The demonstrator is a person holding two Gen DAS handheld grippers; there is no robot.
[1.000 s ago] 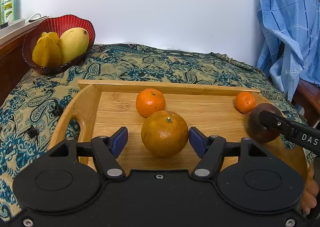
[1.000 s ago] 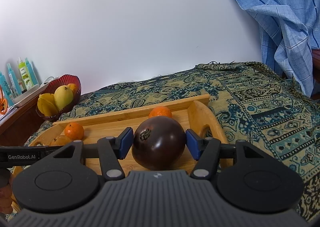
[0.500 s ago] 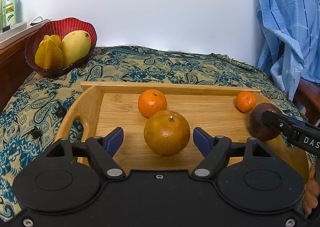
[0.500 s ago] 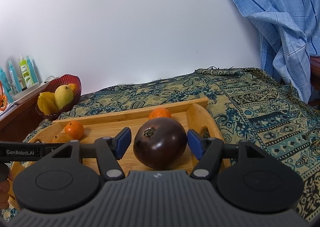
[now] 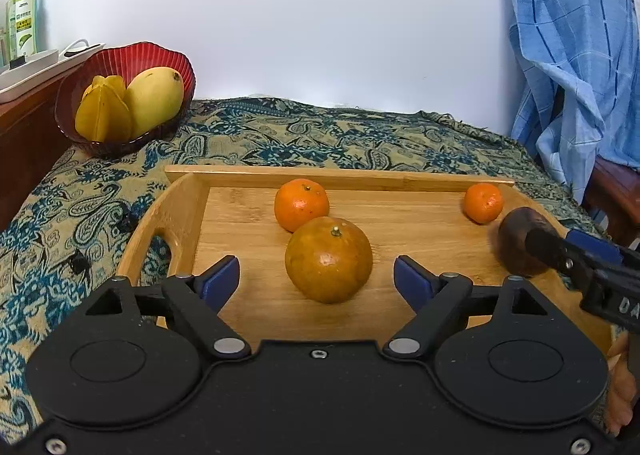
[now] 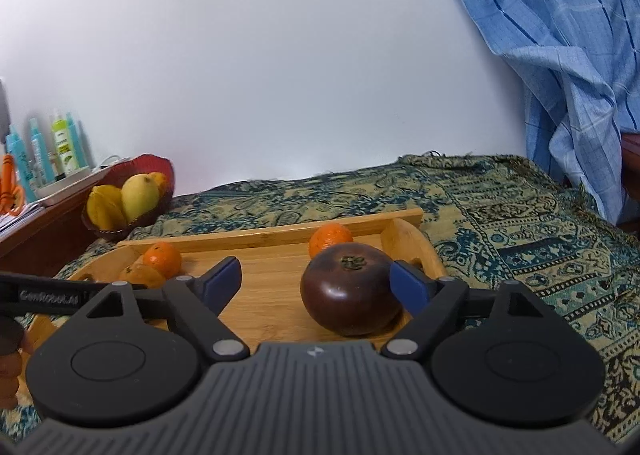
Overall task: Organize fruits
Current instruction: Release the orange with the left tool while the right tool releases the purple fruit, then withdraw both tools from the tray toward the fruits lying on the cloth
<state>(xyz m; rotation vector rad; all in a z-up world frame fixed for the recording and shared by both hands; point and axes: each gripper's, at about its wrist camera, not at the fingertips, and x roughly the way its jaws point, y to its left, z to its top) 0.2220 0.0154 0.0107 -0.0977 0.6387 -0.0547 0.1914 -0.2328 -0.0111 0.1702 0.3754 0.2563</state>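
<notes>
A wooden tray [image 5: 400, 223] lies on the patterned cloth. A large dull-orange fruit [image 5: 329, 259] rests on it between the jaws of my open left gripper [image 5: 316, 279], touching neither pad. Two small tangerines sit behind it, one at centre [image 5: 301, 204] and one at right [image 5: 483, 202]. In the right wrist view a dark purple fruit [image 6: 352, 295] rests on the tray [image 6: 272, 287] inside my open right gripper [image 6: 316, 281], against the right pad and apart from the left one. It also shows in the left wrist view [image 5: 516, 243].
A red bowl [image 5: 132, 59] with a mango [image 5: 154, 95] and a starfruit [image 5: 105, 111] stands at the back left. Bottles [image 6: 60, 143] stand on a wooden side shelf. A blue cloth [image 5: 576, 55] hangs at the right.
Both grippers have opened wider. The left jaws have spread away from the orange fruit. The right gripper has let go of the purple fruit and shifted left, so the fruit sits near the right pad.
</notes>
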